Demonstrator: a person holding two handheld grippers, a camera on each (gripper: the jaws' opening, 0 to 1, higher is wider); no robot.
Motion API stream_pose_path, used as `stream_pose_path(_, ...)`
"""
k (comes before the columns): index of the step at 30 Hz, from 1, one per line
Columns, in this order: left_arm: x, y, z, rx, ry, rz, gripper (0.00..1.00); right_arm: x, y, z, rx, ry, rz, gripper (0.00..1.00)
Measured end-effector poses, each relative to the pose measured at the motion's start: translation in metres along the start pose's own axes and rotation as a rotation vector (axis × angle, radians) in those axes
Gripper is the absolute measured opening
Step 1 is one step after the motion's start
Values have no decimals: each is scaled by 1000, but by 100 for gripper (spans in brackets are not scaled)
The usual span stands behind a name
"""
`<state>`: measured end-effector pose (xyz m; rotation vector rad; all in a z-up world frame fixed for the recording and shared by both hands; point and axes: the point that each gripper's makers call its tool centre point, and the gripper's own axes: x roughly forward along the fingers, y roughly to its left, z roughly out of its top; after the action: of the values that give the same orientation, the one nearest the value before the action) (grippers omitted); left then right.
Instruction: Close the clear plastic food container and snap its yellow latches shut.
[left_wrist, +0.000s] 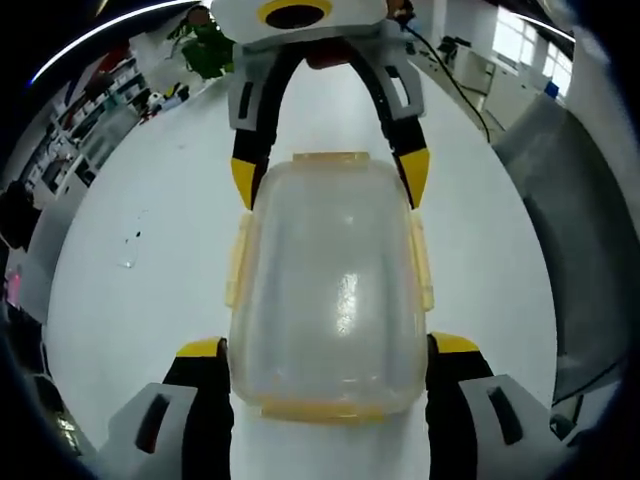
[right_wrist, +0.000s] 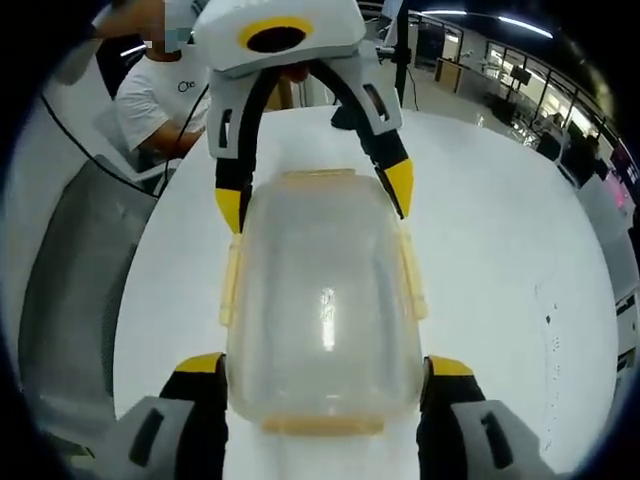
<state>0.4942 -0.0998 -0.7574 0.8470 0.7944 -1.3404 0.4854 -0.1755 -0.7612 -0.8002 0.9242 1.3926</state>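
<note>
The clear plastic food container (left_wrist: 335, 285) stood on the white tabletop (left_wrist: 150, 250), far from its edges, with the lid on top of it. The two tongs faced each other from the two short ends of the container. In the left gripper view, the left tongs (left_wrist: 330, 350) were spread wide, one yellow-tipped jaw at each side of the near end of the container, close against its walls; I cannot tell if they really pressed it. At the far end, the right tongs (left_wrist: 330, 180) were also spread, with their yellow tips beside the far corners of the lid. The right gripper view showed the same from the other side: the right tongs (right_wrist: 325, 370) around the near end of the container (right_wrist: 320, 290), the left tongs (right_wrist: 313, 198) at the far end. The yellow latches (left_wrist: 237, 262) on the long sides stood a little out from the walls. A person in a white shirt (right_wrist: 160, 95) was beyond the far edge of the tabletop (right_wrist: 500, 250), and a grey chair (right_wrist: 75, 290) stood beside it.
</note>
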Motion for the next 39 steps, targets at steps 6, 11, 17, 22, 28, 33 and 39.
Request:
stream_pose_path(6, -3, -3, 1, 20, 6, 1, 78, 10, 4, -25, 47, 132, -30, 89)
stream_pose_path(11, -10, 4, -1, -7, -15, 71, 99, 1, 8, -14, 122, 20, -56, 99)
stream_pose_path(17, -20, -1, -3, -49, -36, 94, 99, -14, 10, 0, 145, -64, -73, 99)
stream_pose_path(22, -26, -7, 1, -100, -72, 120, 99, -22, 15, 3, 192, -112, -106, 99)
stream_pose_path(28, -32, -14, -1, -121, -80, 159, 99, -31, 21, 4, 227, -153, -144, 99)
stream_pose_path(33, -40, -21, -1, -194, -118, 184, 99, -37, 27, 6, 269, -195, -172, 99)
stream_pose_path(39, -49, -33, -3, -227, -140, 210, 98, -39, 40, 1, 309, -209, -198, 99)
